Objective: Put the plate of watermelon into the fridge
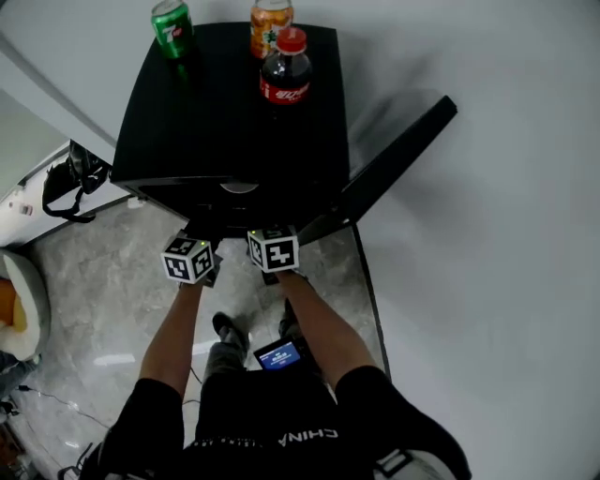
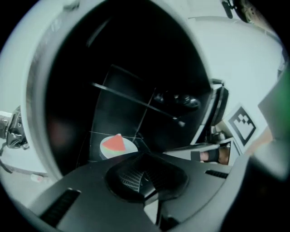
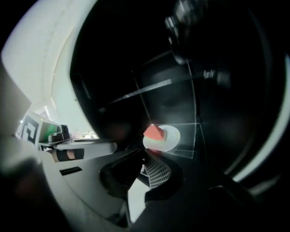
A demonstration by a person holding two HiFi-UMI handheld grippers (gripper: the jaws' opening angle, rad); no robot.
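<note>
The black mini fridge (image 1: 234, 112) stands with its door (image 1: 394, 159) swung open to the right. Inside, a white plate (image 2: 118, 147) with a red watermelon wedge (image 2: 114, 143) rests on a glass shelf (image 2: 93, 142). The right gripper view also shows the plate (image 3: 170, 138) and the wedge (image 3: 154, 132), just beyond the jaws. My left gripper (image 2: 144, 174) is shut with nothing in it, a short way back from the plate. My right gripper (image 3: 144, 170) is shut and empty too, its tips close to the plate's near rim. Both grippers, left (image 1: 202, 251) and right (image 1: 272, 246), sit side by side at the fridge opening.
On the fridge top stand a green can (image 1: 172, 28), an orange can (image 1: 270, 23) and a cola bottle (image 1: 285, 67). A thin rack bar (image 2: 136, 99) crosses the interior above the plate. A black bag (image 1: 66, 183) lies on the floor at the left. A white wall is on the right.
</note>
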